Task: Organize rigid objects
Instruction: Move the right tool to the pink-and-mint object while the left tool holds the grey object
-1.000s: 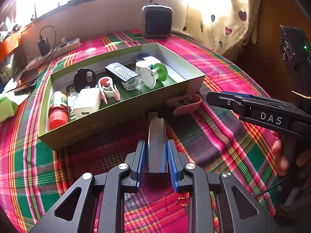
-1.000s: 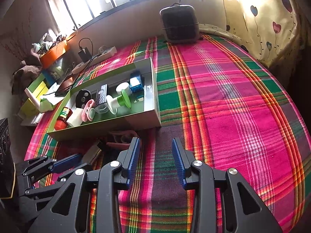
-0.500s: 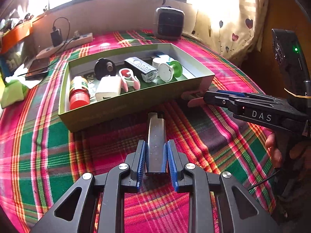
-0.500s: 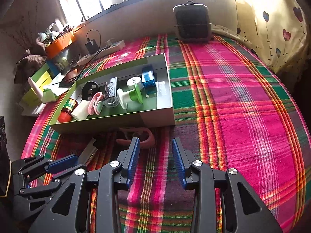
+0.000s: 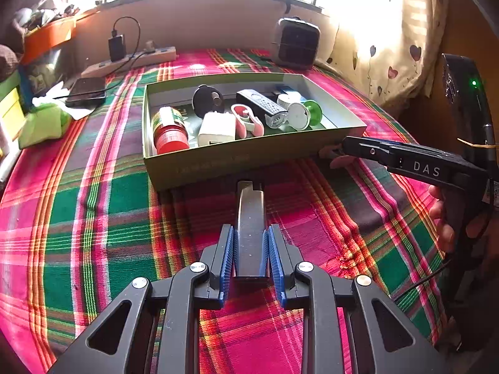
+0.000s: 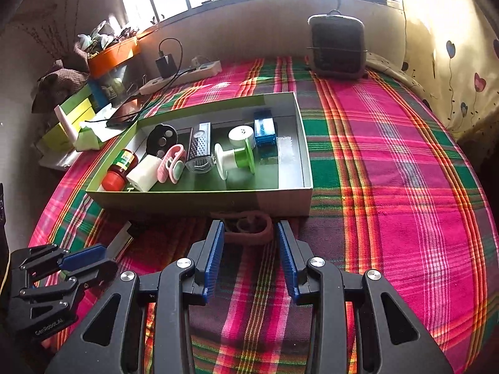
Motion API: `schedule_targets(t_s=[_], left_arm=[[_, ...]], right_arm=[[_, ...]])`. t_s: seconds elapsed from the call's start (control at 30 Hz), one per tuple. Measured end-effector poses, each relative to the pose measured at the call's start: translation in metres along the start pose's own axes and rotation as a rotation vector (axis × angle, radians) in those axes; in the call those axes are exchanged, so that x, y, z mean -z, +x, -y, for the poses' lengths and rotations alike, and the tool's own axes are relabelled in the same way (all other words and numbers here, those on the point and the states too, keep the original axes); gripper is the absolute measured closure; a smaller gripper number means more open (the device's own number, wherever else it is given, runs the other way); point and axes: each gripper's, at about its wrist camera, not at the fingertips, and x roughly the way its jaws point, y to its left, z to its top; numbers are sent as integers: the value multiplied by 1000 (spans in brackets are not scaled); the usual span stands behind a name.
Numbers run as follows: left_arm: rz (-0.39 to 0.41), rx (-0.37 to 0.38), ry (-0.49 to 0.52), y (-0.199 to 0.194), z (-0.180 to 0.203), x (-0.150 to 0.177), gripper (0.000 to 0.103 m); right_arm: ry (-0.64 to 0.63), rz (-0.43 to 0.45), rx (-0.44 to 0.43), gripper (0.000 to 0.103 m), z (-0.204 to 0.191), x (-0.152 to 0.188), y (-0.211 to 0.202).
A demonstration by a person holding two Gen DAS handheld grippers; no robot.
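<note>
In the 1 green box (image 6: 307, 168): 1 red-capped bottle (image 6: 120, 170), 1 white charger (image 6: 144, 173), 2 spools (image 6: 235, 157), 1 grater (image 6: 199, 149), 1 blue case (image 6: 265, 129), 1 black disc (image 6: 162, 137), 1 pink clip (image 6: 171, 163). Outside on the plaid cloth (image 6: 389, 171): 1 pink clip (image 6: 249, 229), 1 metal bar (image 5: 251, 221), 2 grippers (image 6: 249, 261).

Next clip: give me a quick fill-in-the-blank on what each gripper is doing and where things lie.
1. The left gripper is shut on a grey ____.
2. The right gripper is ____, its fingers either side of the pink clip.
3. That clip lies ____ the box, on the cloth.

Missing: bar; open; outside
</note>
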Motion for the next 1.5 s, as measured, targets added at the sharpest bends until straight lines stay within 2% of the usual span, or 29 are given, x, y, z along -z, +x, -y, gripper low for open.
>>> schedule_targets(t_s=[0.4, 1.1, 1.23, 1.33, 1.5], left_arm=[[8, 17, -7, -1, -4, 1, 81], [10, 35, -19, -1, -7, 1, 81], [9, 34, -18, -1, -7, 1, 81], [10, 35, -19, -1, -7, 1, 81], [9, 34, -18, -1, -7, 1, 81]], right_arm=[[-42, -33, -39, 66, -8, -4, 10], [-194, -74, -139, 66, -44, 29, -10], [-246, -55, -118, 66, -50, 36, -16], [-236, -58, -96, 65, -48, 37, -19], [-232, -77, -109, 65, -47, 45, -23]])
